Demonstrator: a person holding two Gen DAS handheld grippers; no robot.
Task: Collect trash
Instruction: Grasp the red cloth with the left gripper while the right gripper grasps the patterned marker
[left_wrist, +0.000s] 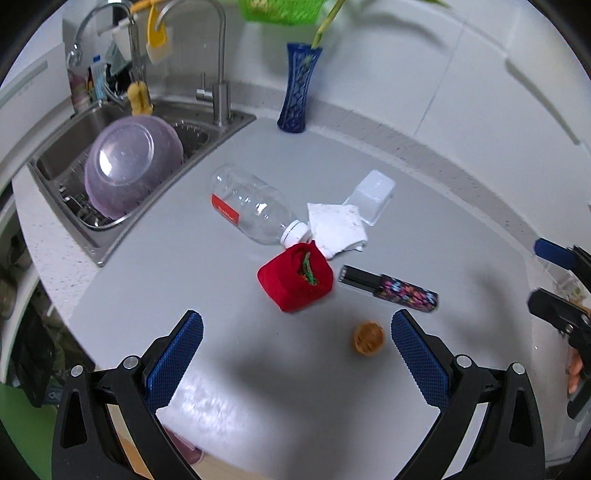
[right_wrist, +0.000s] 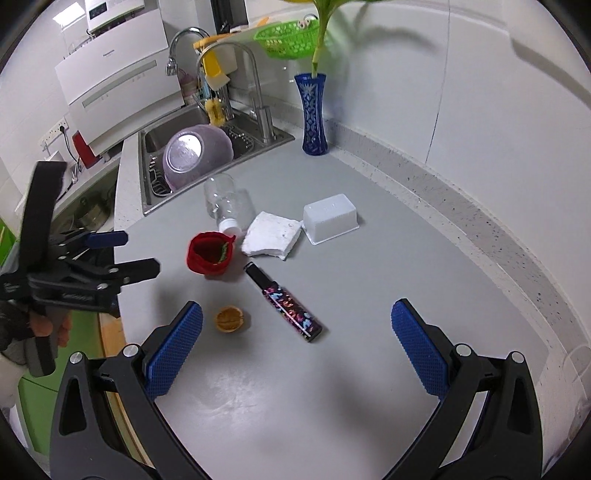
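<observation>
Steel sink (left_wrist: 110, 243) sits at my far left, with a translucent purple plastic bowl (left_wrist: 129, 166) turned over in its rack. Next, on the grey countertop (left_wrist: 258, 369), I see a clear empty plastic bottle (left_wrist: 251, 206) with a red label lying on its side, its white cap pointing at a small red felt pouch (left_wrist: 295, 277). Just beyond the pouch lies a crumpled white paper napkin (left_wrist: 336, 229), its far edge touching an upturned clear plastic tub (left_wrist: 373, 195). A tall blue patterned vase (left_wrist: 297, 88) stands upright against the back wall. Right of the pouch lies a black tube with a multicoloured pattern (left_wrist: 391, 288), and nearer me a small brown walnut-like shell (left_wrist: 369, 338). My left gripper (left_wrist: 295, 332) hovers spread wide and empty, the shell near its right finger. My right gripper (right_wrist: 295, 325) is likewise released, hanging over the bench with the tube's near end between its fingers.
</observation>
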